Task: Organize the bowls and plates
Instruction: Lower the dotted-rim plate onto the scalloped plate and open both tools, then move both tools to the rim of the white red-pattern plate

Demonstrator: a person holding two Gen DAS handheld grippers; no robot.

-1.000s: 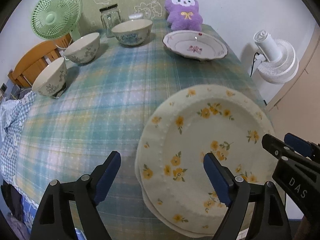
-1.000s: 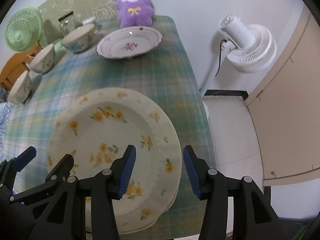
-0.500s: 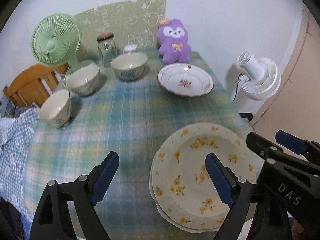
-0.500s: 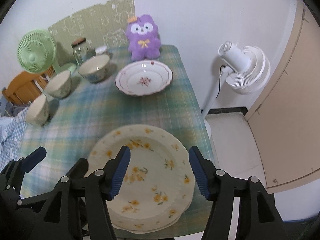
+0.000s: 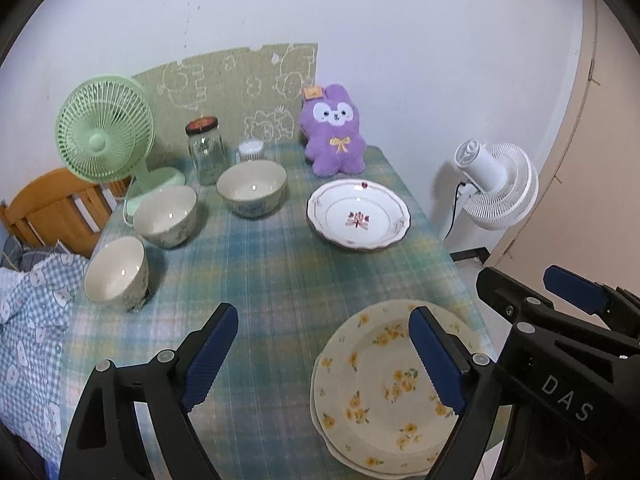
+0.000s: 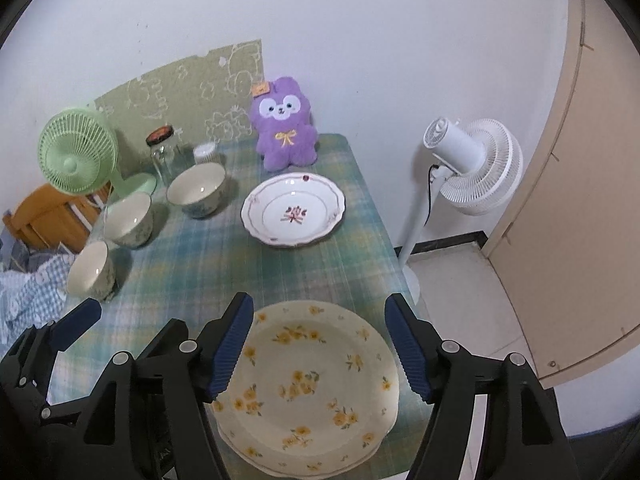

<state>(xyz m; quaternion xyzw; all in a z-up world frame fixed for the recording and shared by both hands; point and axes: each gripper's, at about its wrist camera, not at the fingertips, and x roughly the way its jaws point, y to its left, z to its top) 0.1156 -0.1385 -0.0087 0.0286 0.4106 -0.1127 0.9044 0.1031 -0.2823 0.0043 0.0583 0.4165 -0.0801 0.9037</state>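
Jaws wide, right gripper [image 6: 320, 350] above yellow-flowered plates [image 6: 308, 392]

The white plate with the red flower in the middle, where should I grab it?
Grip the white plate by its raised scalloped rim on the near edge, coming in low from the front with the right gripper; that edge faces you and nothing stands before it.

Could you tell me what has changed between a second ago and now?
Both grippers, left and right, drew up and back from the stacked cream plates with yellow flowers, jaws open and empty throughout. The plates, the white plate with a pink flower motif, the three cream bowls and the plaid tablecloth stayed put.
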